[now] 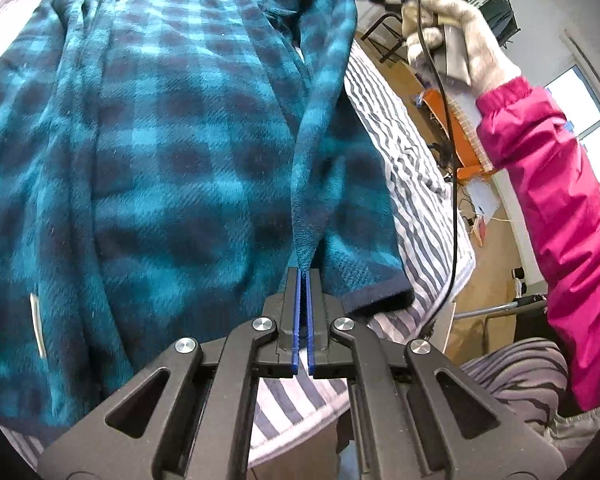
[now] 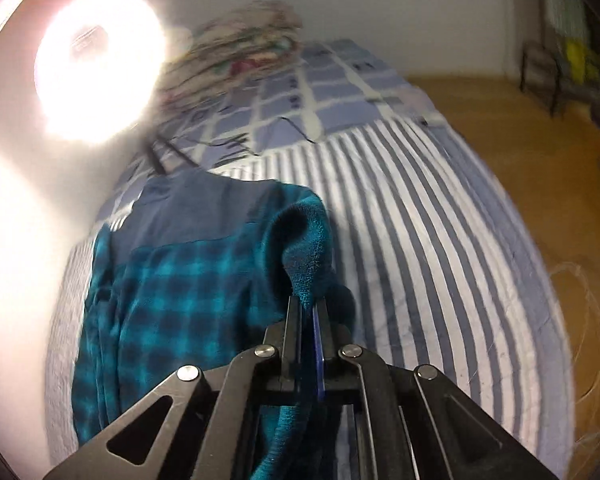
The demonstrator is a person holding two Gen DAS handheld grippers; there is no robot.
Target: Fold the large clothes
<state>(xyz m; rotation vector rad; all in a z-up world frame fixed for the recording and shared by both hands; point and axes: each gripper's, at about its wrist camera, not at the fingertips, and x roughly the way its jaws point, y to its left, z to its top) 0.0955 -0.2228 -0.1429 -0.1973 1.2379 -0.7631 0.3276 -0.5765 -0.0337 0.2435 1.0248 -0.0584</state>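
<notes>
Two tongs are clamped on the teal plaid garment (image 1: 172,152) lying on the striped bed (image 2: 440,240); left tongs (image 1: 304,280) pinch a raised fold at lower centre; right tongs (image 2: 306,308) grip another edge, probably to lift that side for folding.

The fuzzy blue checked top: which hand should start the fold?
Probably the right. Its fingers pinch the top's far corner, lifted off the striped bed. The left fingers clamp the near hem, low, so it can anchor.
</notes>
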